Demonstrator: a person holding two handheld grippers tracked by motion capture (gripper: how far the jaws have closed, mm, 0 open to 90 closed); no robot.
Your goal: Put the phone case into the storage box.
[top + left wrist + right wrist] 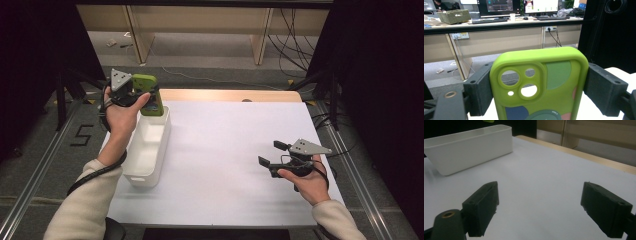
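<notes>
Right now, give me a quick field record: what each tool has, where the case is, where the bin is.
left tool: shut on the green phone case, jaws on its two side edges
case position: upright, held above the far end of the white bin
bin: on the table, left side, long axis running away from the person
right tool: open, nothing between the jaws, low over the table's right side
case in bin: not yet

A black numeral 5 (pixel 82 135) is marked on the grey floor (pixel 60 155), just off the left edge of the tabletop (pixel 225 165). The desk monitors (pixel 499 6) glow, but their writing is too small to read.
</notes>
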